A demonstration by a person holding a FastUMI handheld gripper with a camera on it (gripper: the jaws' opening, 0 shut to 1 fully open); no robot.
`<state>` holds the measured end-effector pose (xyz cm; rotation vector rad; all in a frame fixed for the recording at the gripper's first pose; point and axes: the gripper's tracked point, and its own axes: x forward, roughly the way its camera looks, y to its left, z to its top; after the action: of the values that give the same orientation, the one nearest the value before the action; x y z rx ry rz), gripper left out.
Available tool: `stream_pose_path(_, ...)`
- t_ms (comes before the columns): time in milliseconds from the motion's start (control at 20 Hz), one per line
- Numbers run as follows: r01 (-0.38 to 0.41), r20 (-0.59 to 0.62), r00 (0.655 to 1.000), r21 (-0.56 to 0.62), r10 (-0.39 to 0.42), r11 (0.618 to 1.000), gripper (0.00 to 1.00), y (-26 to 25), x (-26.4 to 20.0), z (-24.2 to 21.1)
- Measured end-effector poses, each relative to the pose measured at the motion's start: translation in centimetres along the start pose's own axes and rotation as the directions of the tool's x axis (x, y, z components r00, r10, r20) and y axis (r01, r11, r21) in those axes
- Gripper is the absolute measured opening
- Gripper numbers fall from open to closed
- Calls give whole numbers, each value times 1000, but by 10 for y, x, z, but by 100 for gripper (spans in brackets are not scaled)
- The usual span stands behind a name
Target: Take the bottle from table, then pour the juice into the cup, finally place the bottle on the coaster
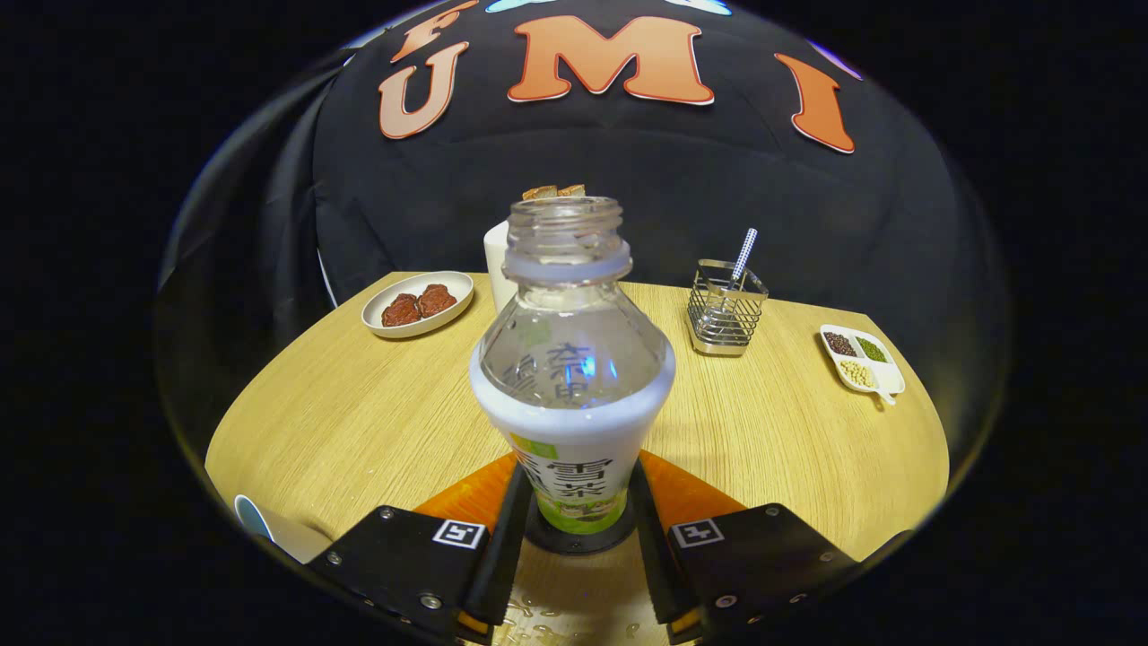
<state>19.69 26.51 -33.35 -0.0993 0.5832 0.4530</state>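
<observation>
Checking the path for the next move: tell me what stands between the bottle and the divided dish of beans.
In the gripper view, the wire basket holding a straw stands between the bottle, gripped by the gripper, and the divided dish; otherwise bare table.

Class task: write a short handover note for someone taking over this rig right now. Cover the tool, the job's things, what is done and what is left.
Tool: fingers on both sides of the bottle's lower body, apparently pressing it.
Bottle: upright, uncapped, looks empty, standing on a dark round coaster between the fingers.
Cup: a white rim shows near the left finger, probably the cup; its contents cannot be seen.
Table: water drops lie near the fingers.
Done, it seems: taking and pouring; bottle set on the coaster.
Left: open the tool and back away without tipping the bottle.
</observation>
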Motion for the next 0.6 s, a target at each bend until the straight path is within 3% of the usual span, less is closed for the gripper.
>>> stream_pose_path(200, 18, -8, 1000, -16, -18, 1000, 69, -2, -4, -2)
stream_pose_path(350, 43, -7, 999, -29, -43, 999, 86, -5, -12, -3)
stream_pose_path(400, 49, -4, 999, -25, -49, 999, 96, -6, -17, -2)
stream_pose_path(600, 39, 46, 998, 12, -39, 999, 98, -7, -54, 17)
